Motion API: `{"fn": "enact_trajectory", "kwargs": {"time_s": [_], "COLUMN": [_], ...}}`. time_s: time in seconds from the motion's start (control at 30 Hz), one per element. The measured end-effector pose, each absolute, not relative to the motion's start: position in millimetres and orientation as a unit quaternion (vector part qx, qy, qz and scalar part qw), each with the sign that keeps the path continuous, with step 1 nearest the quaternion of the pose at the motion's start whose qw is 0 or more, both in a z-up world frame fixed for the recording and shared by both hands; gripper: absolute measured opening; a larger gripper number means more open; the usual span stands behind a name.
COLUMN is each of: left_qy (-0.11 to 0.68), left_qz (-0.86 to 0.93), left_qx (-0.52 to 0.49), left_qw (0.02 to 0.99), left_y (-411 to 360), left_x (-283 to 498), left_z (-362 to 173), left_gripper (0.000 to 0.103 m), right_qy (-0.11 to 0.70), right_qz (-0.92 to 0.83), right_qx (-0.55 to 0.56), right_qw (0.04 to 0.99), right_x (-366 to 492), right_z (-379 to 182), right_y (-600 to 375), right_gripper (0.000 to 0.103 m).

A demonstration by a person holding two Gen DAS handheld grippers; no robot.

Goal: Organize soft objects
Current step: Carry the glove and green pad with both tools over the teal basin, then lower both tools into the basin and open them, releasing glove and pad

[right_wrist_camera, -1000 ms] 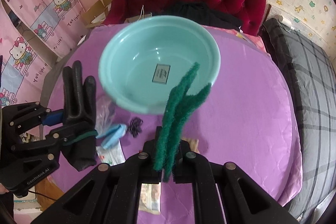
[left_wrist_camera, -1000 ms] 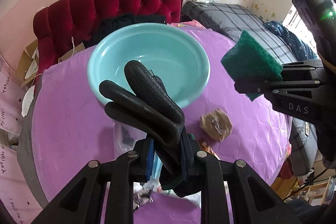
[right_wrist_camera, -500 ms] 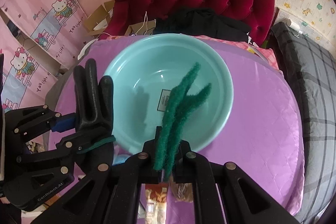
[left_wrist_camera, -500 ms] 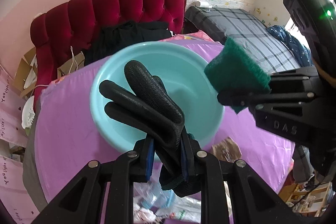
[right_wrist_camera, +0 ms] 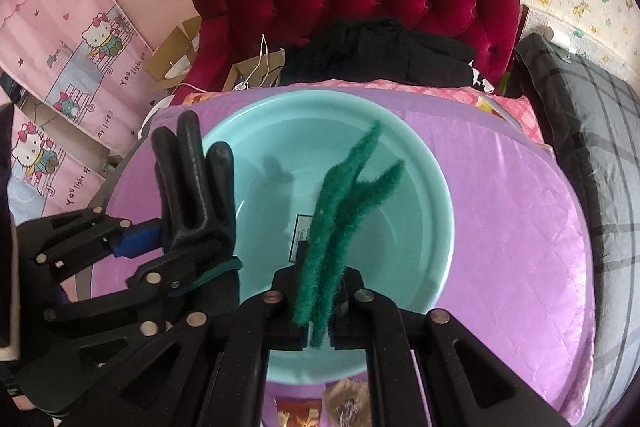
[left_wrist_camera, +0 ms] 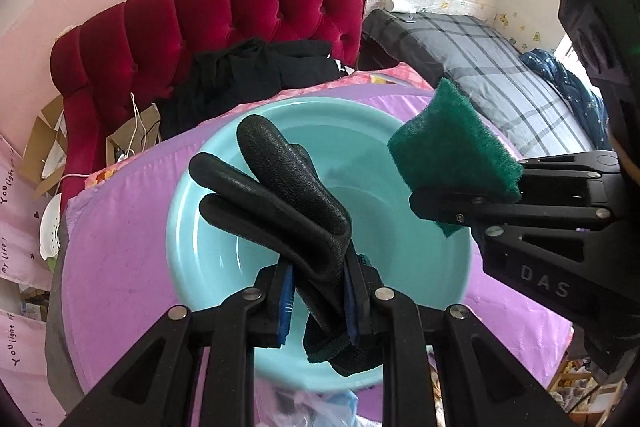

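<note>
My left gripper (left_wrist_camera: 320,303) is shut on a black rubber glove (left_wrist_camera: 280,195), whose fingers stick up over the teal basin (left_wrist_camera: 200,267). My right gripper (right_wrist_camera: 318,311) is shut on a folded green scouring pad (right_wrist_camera: 344,203), held above the teal basin (right_wrist_camera: 416,195). The glove (right_wrist_camera: 192,195) and left gripper (right_wrist_camera: 160,267) show at the left of the right wrist view, over the basin's left rim. The pad (left_wrist_camera: 452,143) and right gripper (left_wrist_camera: 448,207) show at the right of the left wrist view. The basin holds only a label sticker (right_wrist_camera: 302,227).
The basin sits on a round table with a purple cloth (right_wrist_camera: 512,227). A brown fuzzy lump (right_wrist_camera: 348,403) and snack packets (right_wrist_camera: 296,411) lie at the near edge. A plastic bag (left_wrist_camera: 312,407) lies near me. A red sofa (left_wrist_camera: 224,15) with black clothes stands behind; a bed (left_wrist_camera: 500,67) is at the right.
Both grippers have moved forward from the near table edge to over the basin, carrying the glove and the pad. The basin now fills the middle of both views.
</note>
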State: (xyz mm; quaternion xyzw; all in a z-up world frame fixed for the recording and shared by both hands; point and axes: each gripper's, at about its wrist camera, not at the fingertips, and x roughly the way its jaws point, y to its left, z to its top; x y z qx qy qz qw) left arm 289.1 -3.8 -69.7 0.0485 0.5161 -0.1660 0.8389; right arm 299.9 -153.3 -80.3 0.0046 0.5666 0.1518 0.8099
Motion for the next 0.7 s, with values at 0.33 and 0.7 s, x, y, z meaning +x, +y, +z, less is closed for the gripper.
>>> {"fn": "enact_trajectory", "kwargs": {"time_s": [0.33,0.7], "left_qy": [0.538,0.551], "left_qz": [-0.155,-0.145], "left_qx": [0.049,0.059], "left_qw": [0.827,0.819], "left_y": [-6.2,-12.8], "left_x": [322.1,335.1], "left_z": [-114.4,-145.6], "left_gripper": [0.022,0.029], "right_qy": [0.583,0.595], "right_qz": [0.157,0.155], "right_qx": [0.019,0.033], "right_qw": [0.797,0.788], "right_x": [328.2,342.0], "right_z": [-119.6,-152.2], "right_y": [-148.5,-152.0], "right_gripper": [0.007,0.033]}}
